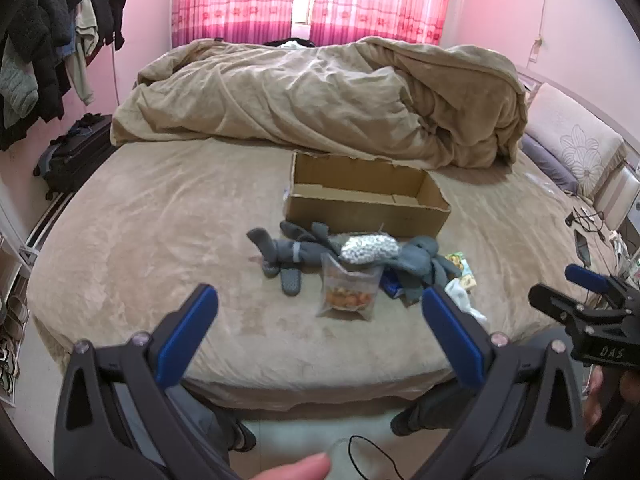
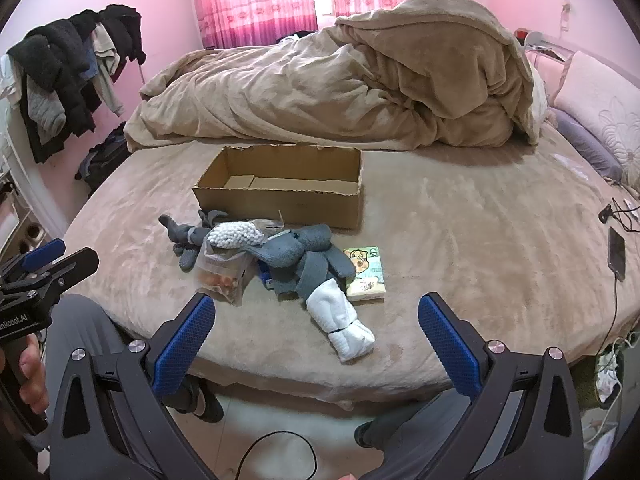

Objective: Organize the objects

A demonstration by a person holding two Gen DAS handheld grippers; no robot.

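Two grippers hang over the near edge of the bed point(image 1: 140, 208), both tilted down toward it: the left gripper point(image 1: 320, 312) and the right gripper point(image 2: 316, 320) each have their jaws spread wide with nothing between them. A fingertip point(image 1: 296, 468) shows at the bottom of the left wrist view, and the hand point(image 2: 30, 368) on the left gripper's handle is cut off at the edge of the right wrist view. Beyond the heap of small things, the cardboard box point(image 2: 280, 200) sits open on the bed, and nothing shows inside. Just in front of it lie tangled grey socks point(image 2: 308, 256), partly hiding a blue item I cannot make out. A rolled white sock point(image 2: 340, 320) lies nearest, a tissue pack point(image 2: 366, 276) beside it, a clear bag point(image 1: 348, 292) of orange bits, and a bag of white pellets point(image 2: 234, 234).
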